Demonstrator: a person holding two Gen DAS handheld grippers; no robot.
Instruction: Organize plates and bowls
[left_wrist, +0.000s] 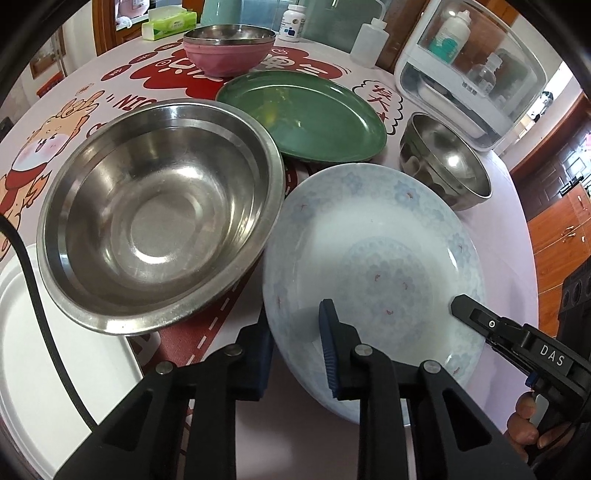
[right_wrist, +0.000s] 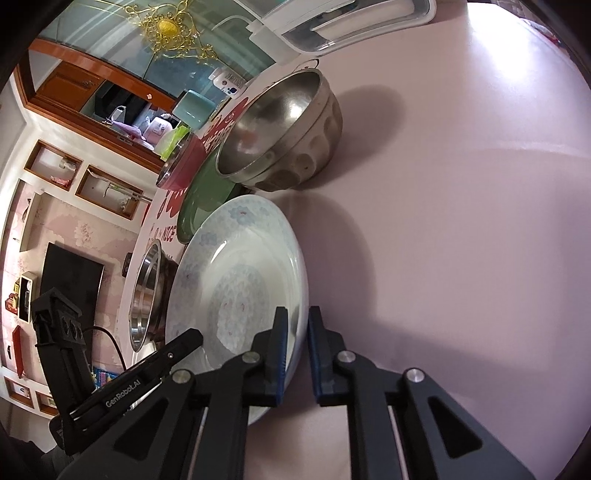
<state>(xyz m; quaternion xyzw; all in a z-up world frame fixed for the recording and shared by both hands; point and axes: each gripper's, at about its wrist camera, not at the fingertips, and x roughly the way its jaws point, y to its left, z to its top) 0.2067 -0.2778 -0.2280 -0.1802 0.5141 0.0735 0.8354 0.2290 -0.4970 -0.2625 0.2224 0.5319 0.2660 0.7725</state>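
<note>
A white plate with a pale blue flower pattern (left_wrist: 376, 251) lies tilted on the table, its near edge raised. My left gripper (left_wrist: 295, 350) is shut on its left rim. My right gripper (right_wrist: 298, 354) is shut on the right rim of the same plate (right_wrist: 236, 280). A large steel bowl (left_wrist: 159, 214) sits just left of the plate. Behind them lie a green plate (left_wrist: 303, 114), stacked small steel bowls (left_wrist: 443, 162) and a pink bowl (left_wrist: 225, 51) with a steel bowl nested in it.
A white tray (left_wrist: 33, 332) lies at the near left under a black cable. At the back stand a tissue box (left_wrist: 170, 24), a squeeze bottle (left_wrist: 369, 40) and a white cabinet with a clear door (left_wrist: 469, 74). Bare pink tablecloth (right_wrist: 461, 221) spreads to the right.
</note>
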